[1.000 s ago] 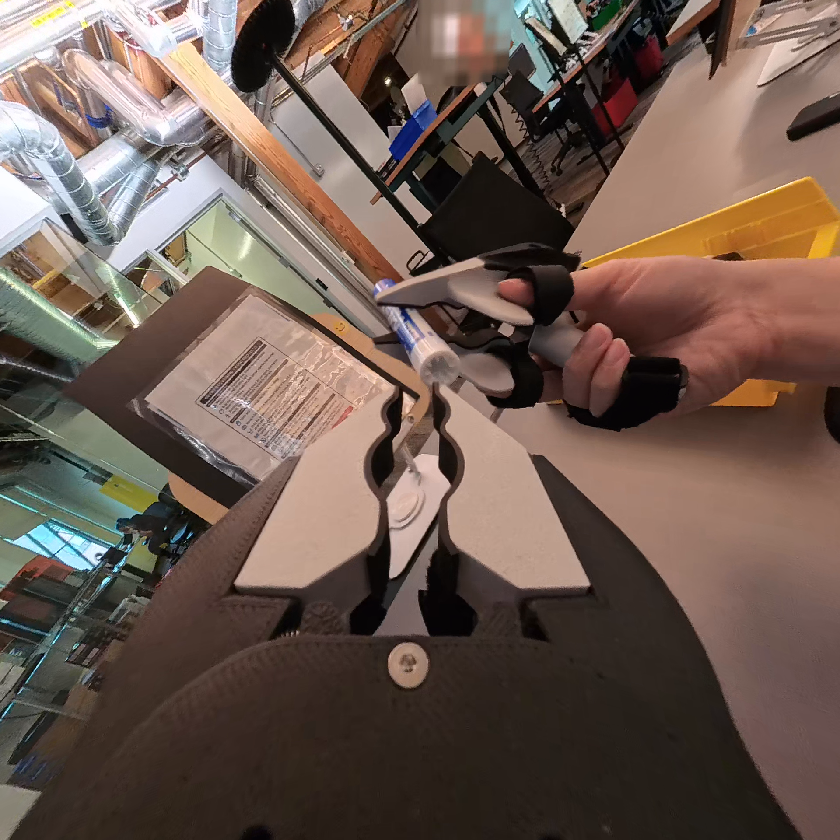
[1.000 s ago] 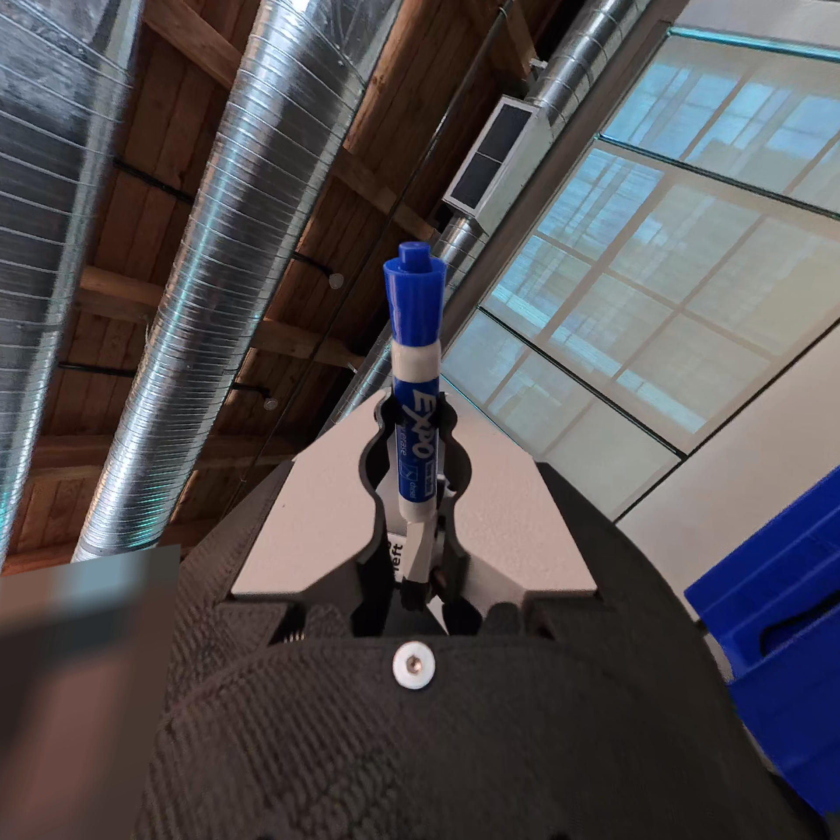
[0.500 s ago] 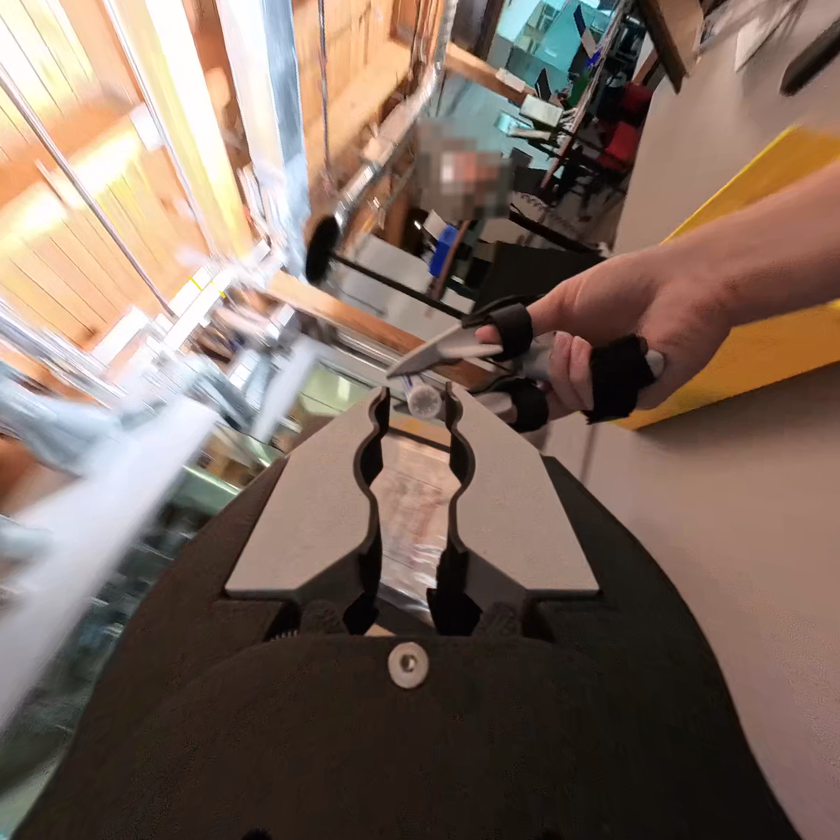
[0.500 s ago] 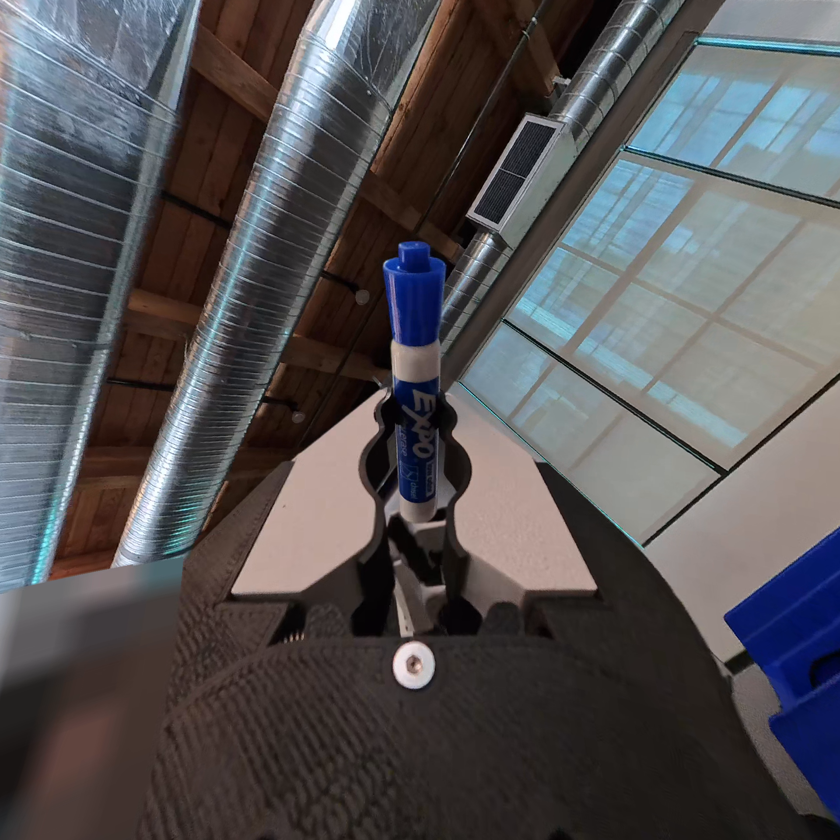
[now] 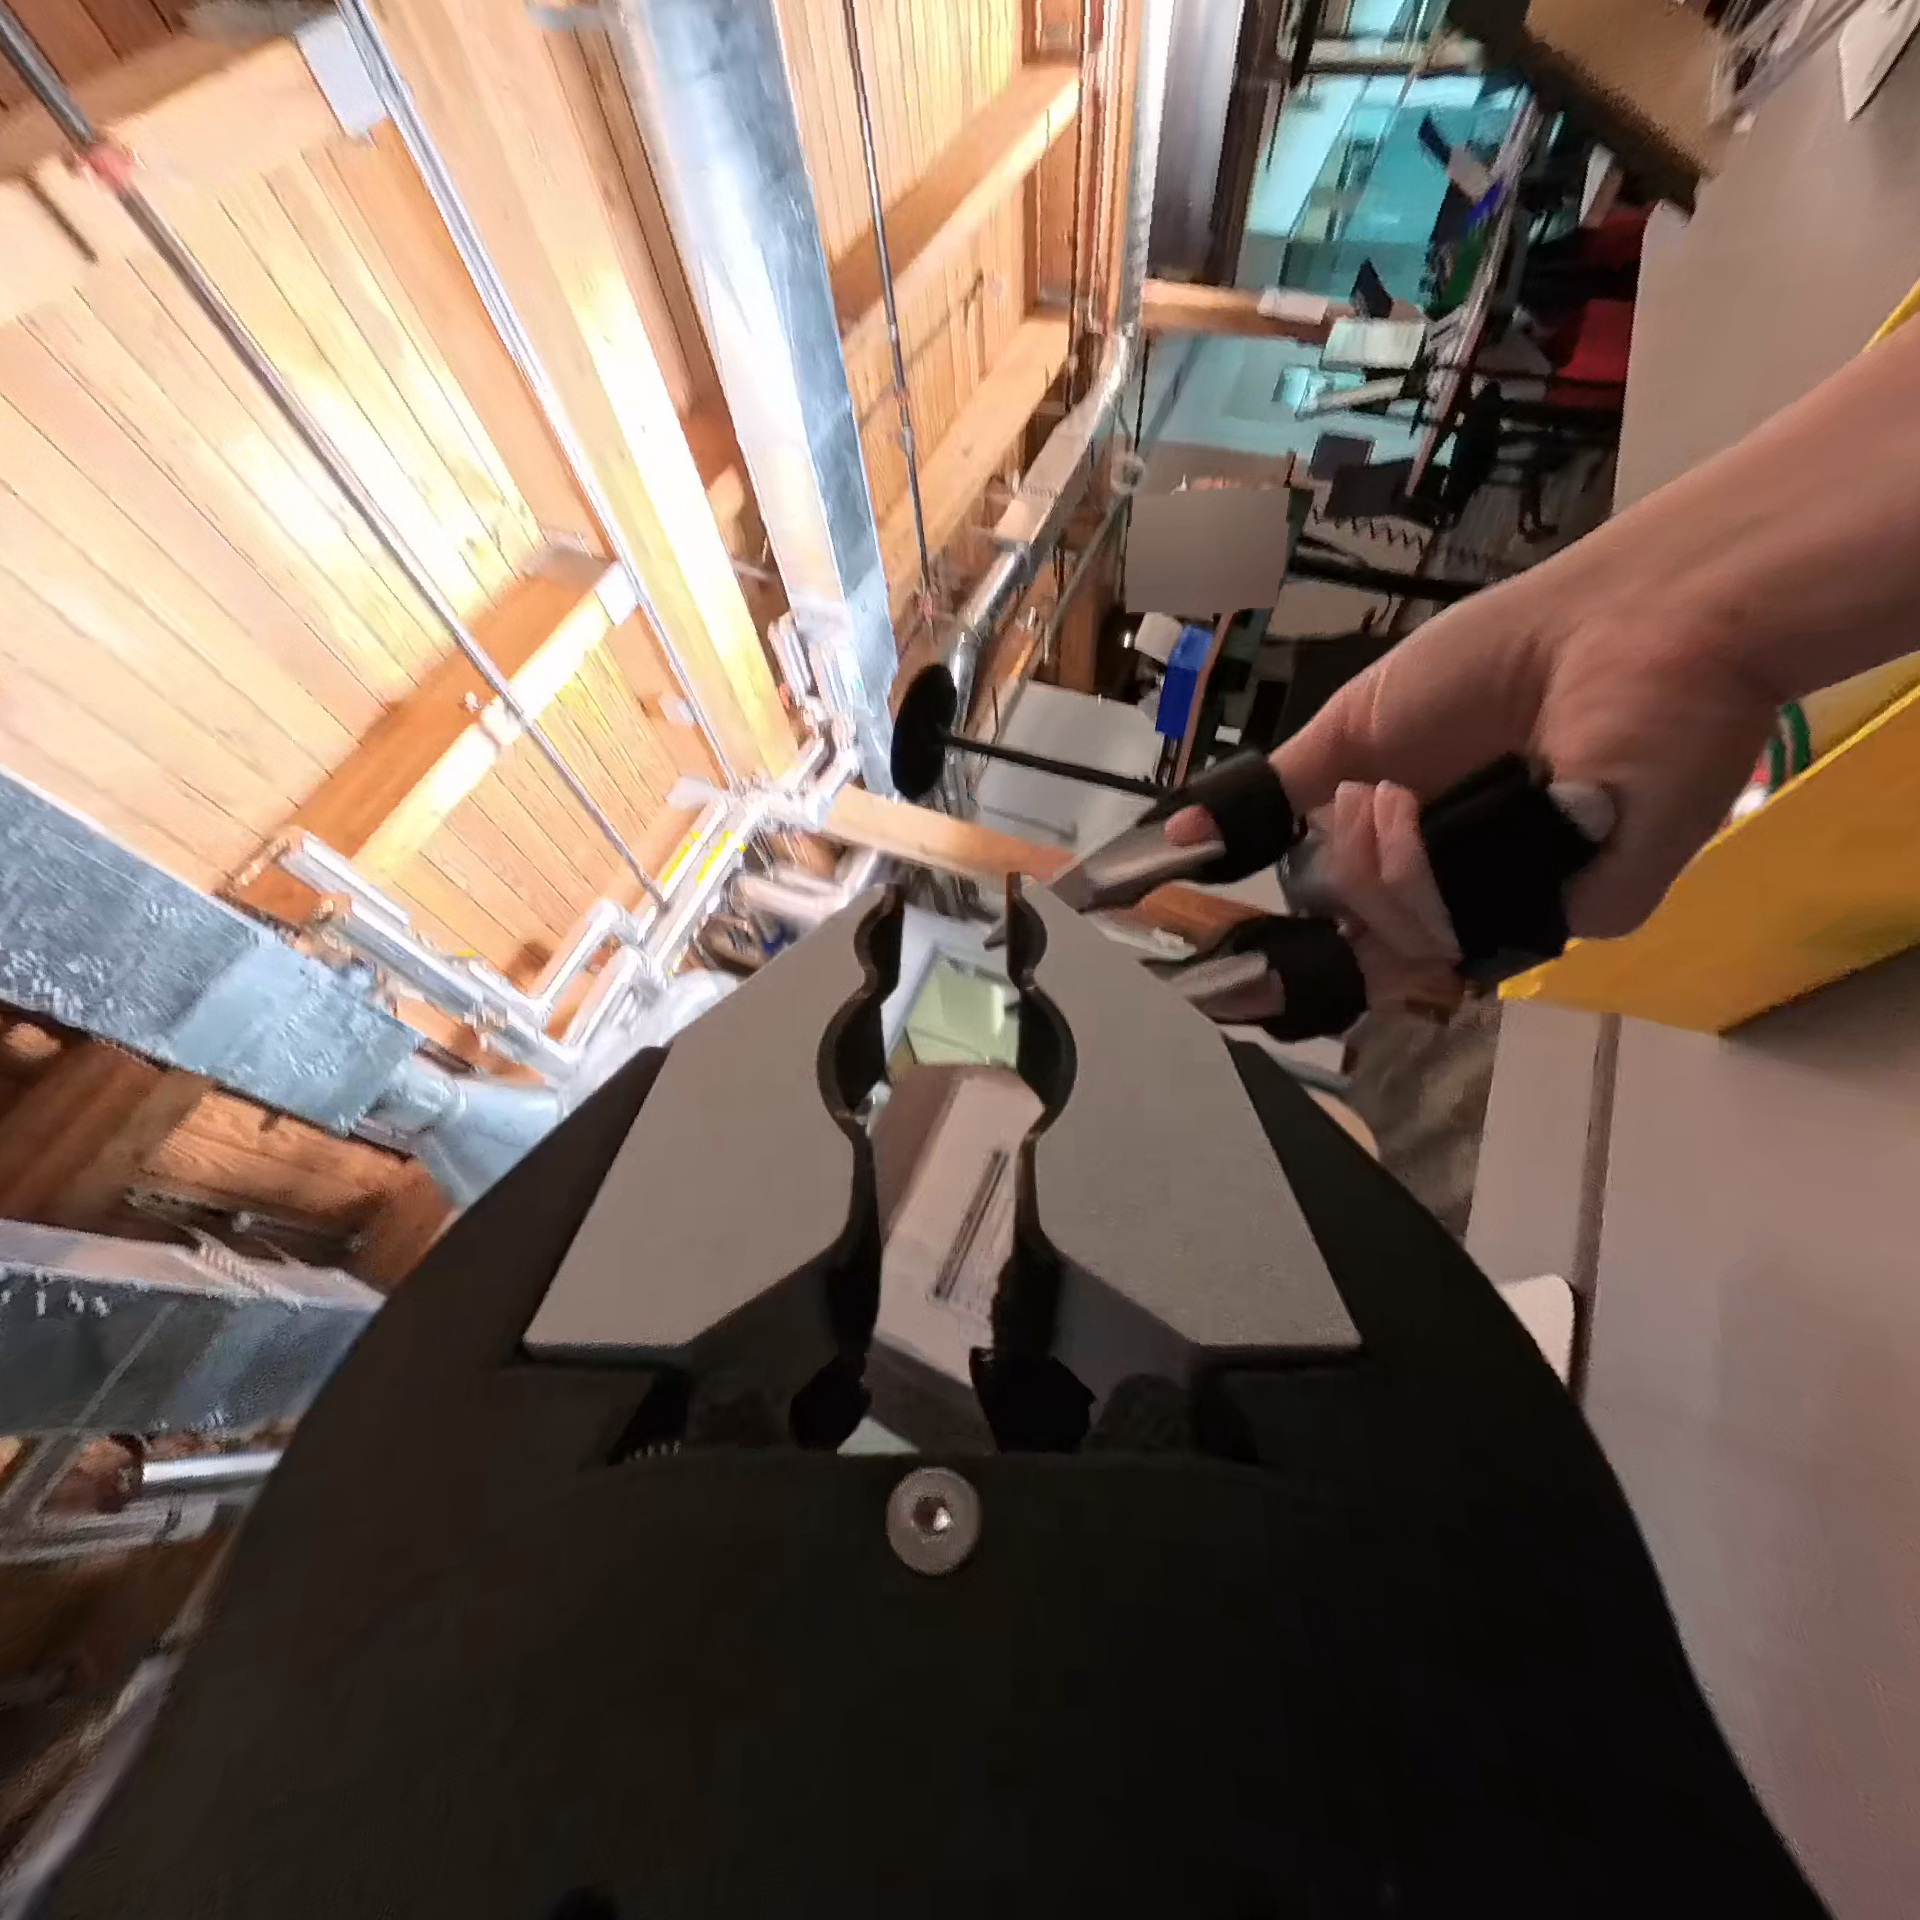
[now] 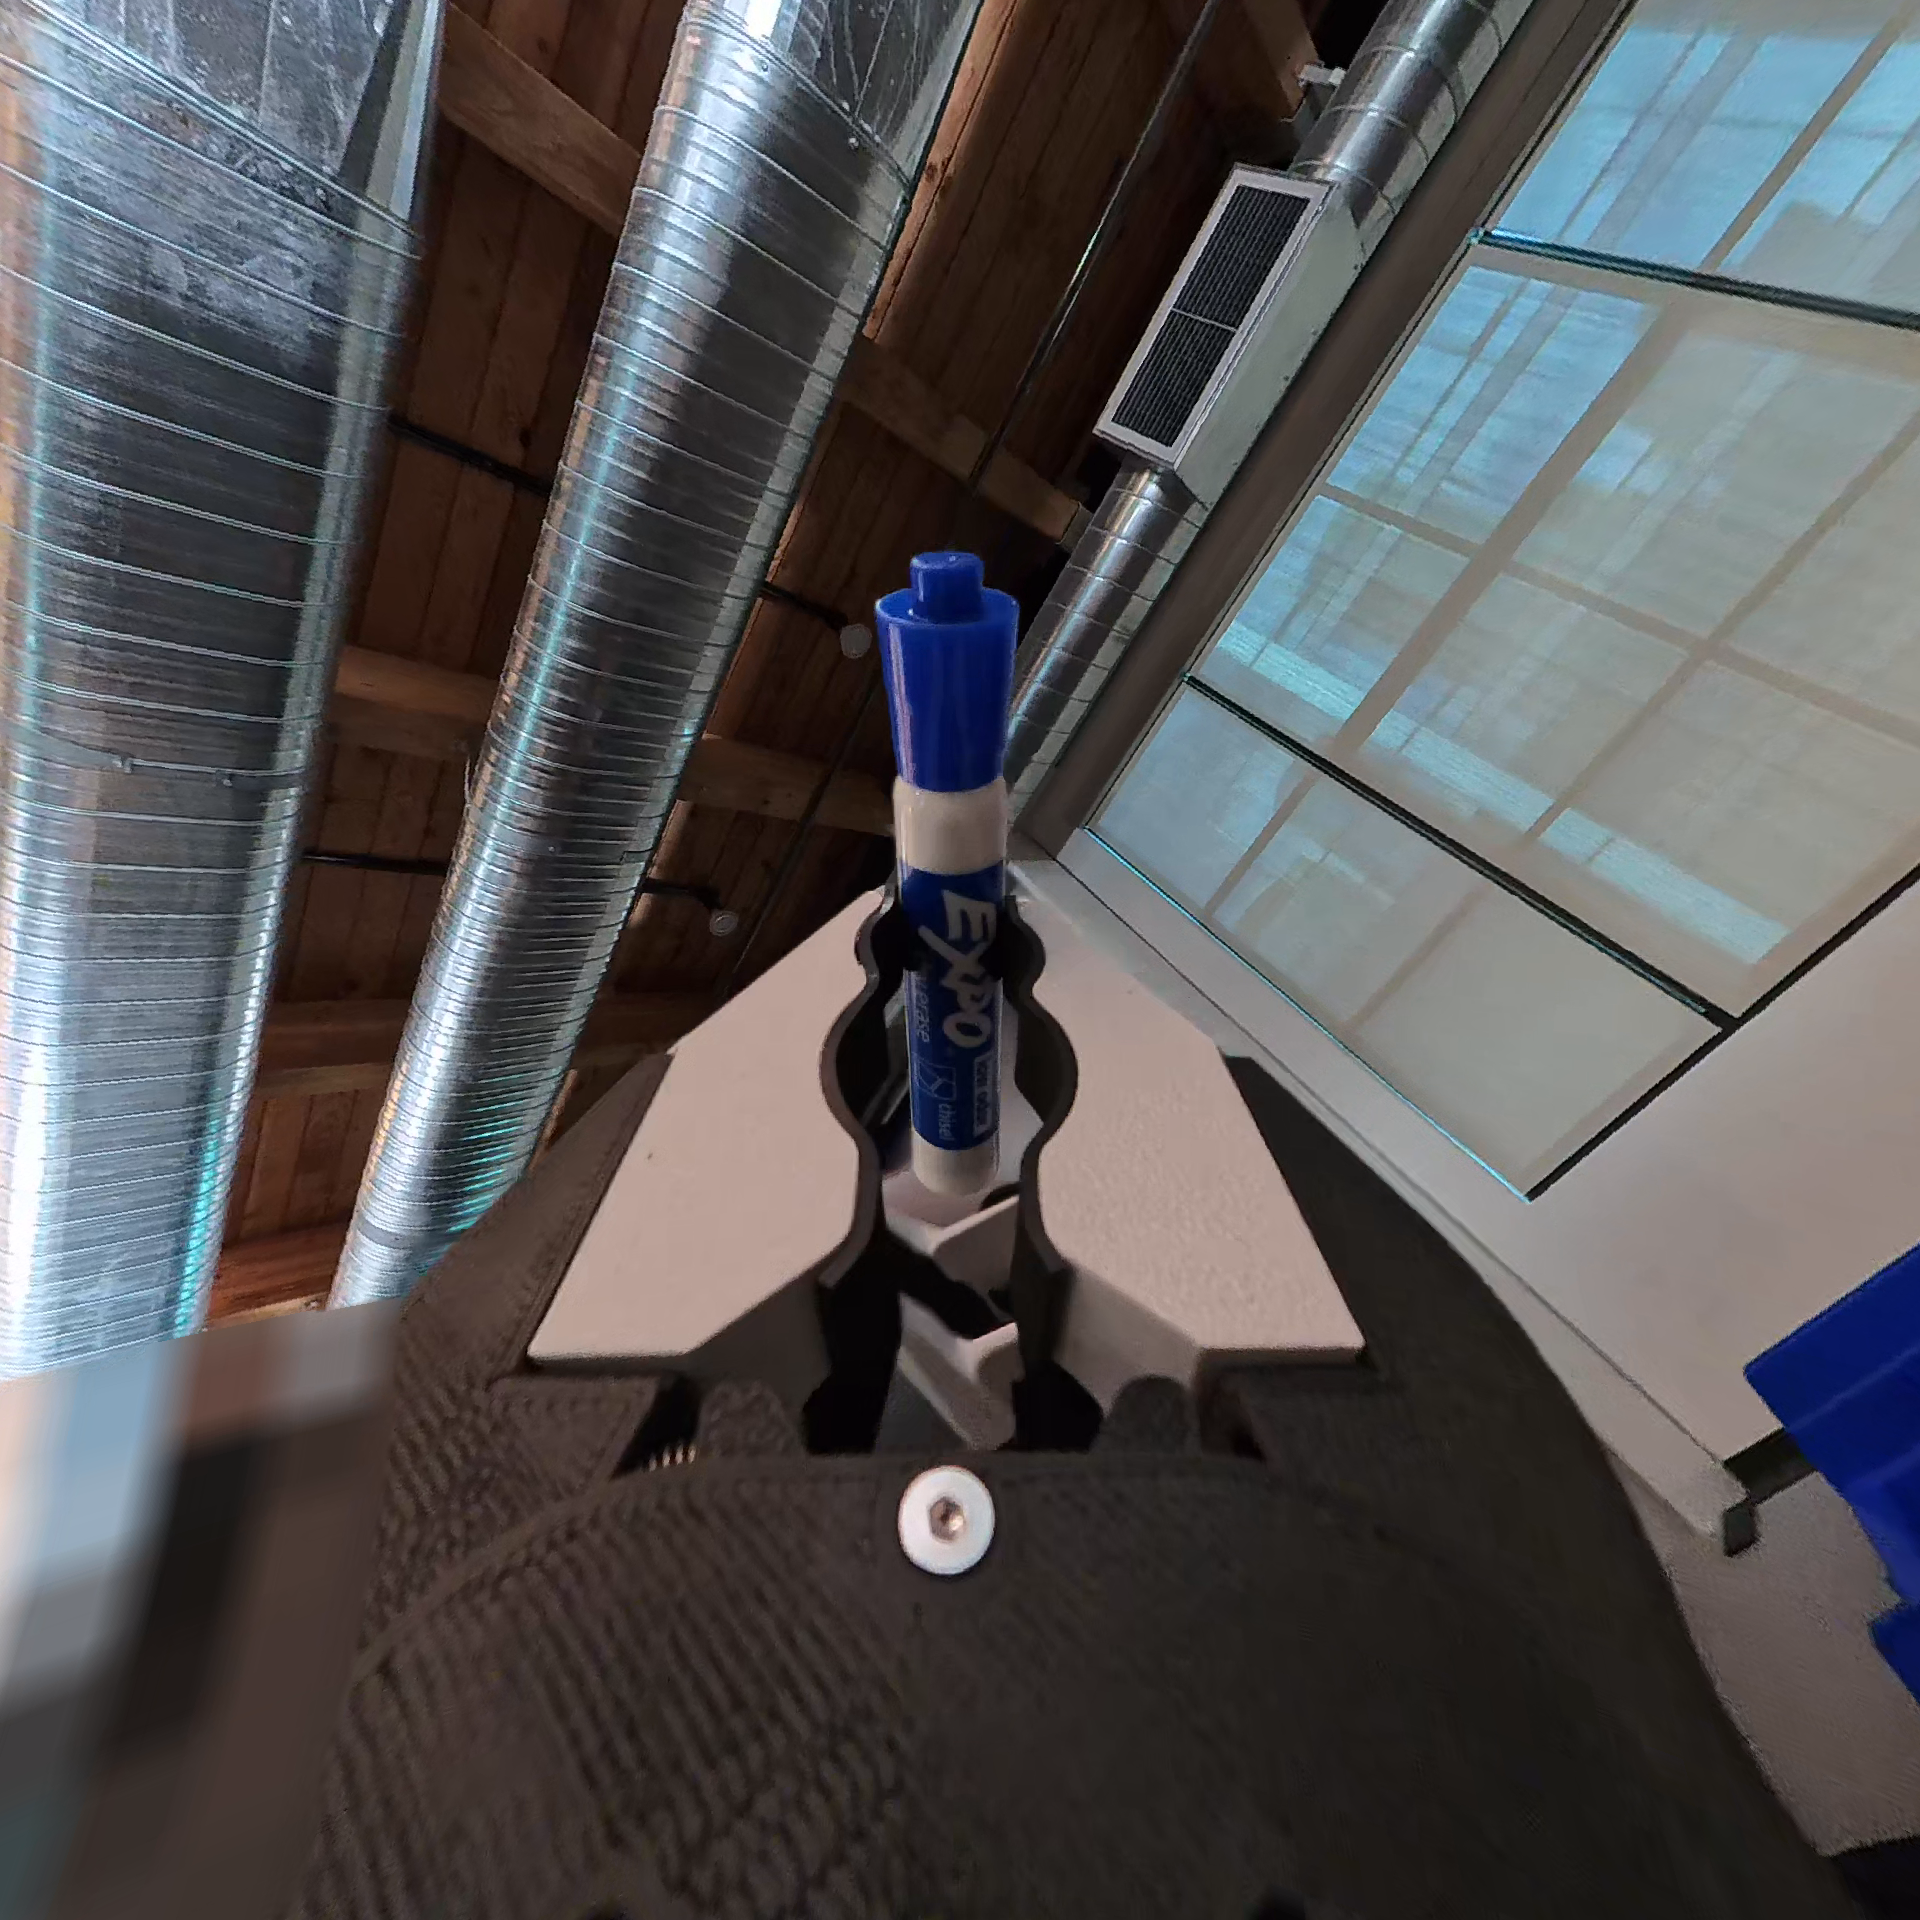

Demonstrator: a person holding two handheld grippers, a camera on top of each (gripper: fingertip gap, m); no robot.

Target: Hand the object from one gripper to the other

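Note:
A blue-capped white marker (image 6: pixel 945 727) stands between the fingers of my right gripper (image 6: pixel 951 925), which is shut on its barrel and points up toward the ceiling. In the left wrist view my left gripper (image 5: pixel 956 904) is open and empty, with a gap between its fingers. A hand (image 5: pixel 1558 727) holds the right gripper (image 5: pixel 1101 925) just past and to the right of my left fingertips. Its grey fingers (image 5: pixel 1153 862) point left. The marker does not show in the left wrist view.
A yellow bin (image 5: pixel 1766 883) stands on the grey table (image 5: pixel 1766 1351) at the right, behind the hand. A blue bin (image 6: pixel 1860 1455) is at the right edge of the right wrist view. Silver ducts (image 6: pixel 208 623) and wooden beams run overhead. Left tips to right tips: about 11 centimetres.
The left gripper's view has swung up toward the ceiling, and its fingers stand wider apart than a second ago. The marker's end has left that view. The right gripper still holds the marker.

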